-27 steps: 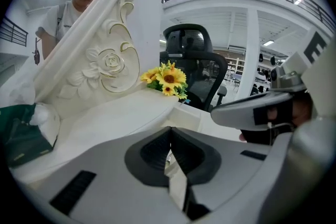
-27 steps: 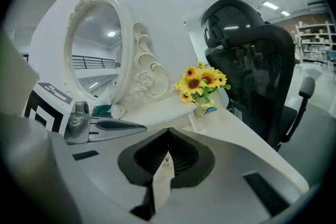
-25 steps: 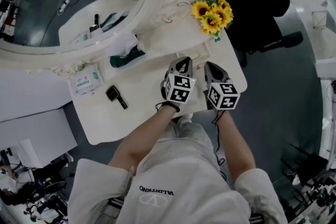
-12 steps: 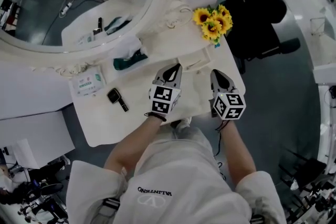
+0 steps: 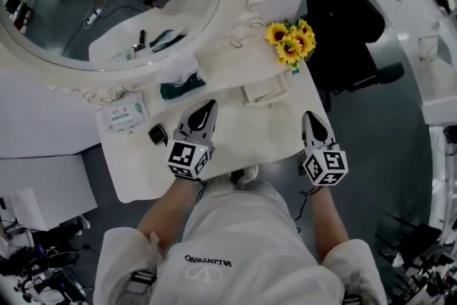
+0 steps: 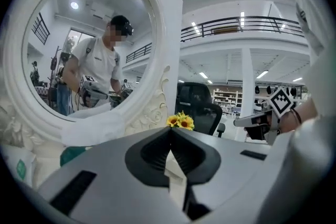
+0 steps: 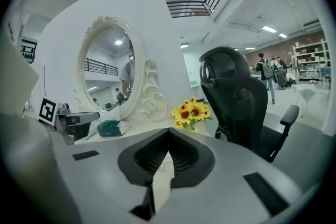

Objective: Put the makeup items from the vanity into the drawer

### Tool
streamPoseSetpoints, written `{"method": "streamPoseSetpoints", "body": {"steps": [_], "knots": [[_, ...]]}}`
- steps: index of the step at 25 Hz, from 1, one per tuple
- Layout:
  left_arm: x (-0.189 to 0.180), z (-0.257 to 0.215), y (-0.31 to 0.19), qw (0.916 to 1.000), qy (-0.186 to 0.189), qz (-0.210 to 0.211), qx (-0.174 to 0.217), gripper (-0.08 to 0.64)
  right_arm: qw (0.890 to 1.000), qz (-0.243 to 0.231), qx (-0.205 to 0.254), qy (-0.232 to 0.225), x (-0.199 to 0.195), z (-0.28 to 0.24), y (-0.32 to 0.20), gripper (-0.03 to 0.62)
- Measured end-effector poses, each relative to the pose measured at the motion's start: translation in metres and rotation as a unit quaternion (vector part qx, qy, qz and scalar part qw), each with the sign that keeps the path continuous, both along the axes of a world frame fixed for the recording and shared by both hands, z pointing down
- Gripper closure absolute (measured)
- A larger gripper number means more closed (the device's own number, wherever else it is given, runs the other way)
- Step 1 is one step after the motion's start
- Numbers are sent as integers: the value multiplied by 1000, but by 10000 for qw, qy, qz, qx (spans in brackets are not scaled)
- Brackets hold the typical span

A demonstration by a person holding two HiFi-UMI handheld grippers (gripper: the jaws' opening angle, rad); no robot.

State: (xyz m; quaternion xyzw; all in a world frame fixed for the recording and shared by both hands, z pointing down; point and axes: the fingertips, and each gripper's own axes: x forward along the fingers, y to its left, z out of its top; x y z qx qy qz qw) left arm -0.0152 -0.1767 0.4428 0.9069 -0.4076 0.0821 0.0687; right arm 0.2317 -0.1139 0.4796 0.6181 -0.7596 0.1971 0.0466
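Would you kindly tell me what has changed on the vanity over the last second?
The grippers, side by side a second ago, spread apart and drew back toward the person: the left gripper went left, near the small black item; the right gripper went toward the right edge of the vanity. Both are shut and empty; nothing was picked up. The green packet, teal item and sunflowers stayed put.

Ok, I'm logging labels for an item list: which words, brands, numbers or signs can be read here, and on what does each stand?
"VALENTINO", seen mirrored, with a logo beneath it: on the person's shirt.
Green-and-white packet on the vanity: it carries print, too small to read.
Left gripper and right gripper: only black-and-white square marker patterns on their cubes, no words or numbers.
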Motion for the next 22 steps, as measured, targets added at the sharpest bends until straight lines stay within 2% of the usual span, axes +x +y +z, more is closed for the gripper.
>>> {"method": "streamPoseSetpoints", "body": {"steps": [5, 16, 22], "knots": [[-26, -24, 6, 9992, 210, -246, 255, 557, 9992, 294, 275, -19, 16, -25, 14, 580], [-61, -50, 17, 9963, 242, -548, 614, 557, 9951, 744, 635, 107, 37, -57, 49, 581], [-68, -55, 20, 9956, 197, -615, 673, 557, 9940, 777, 749, 162, 35, -62, 57, 581]]}}
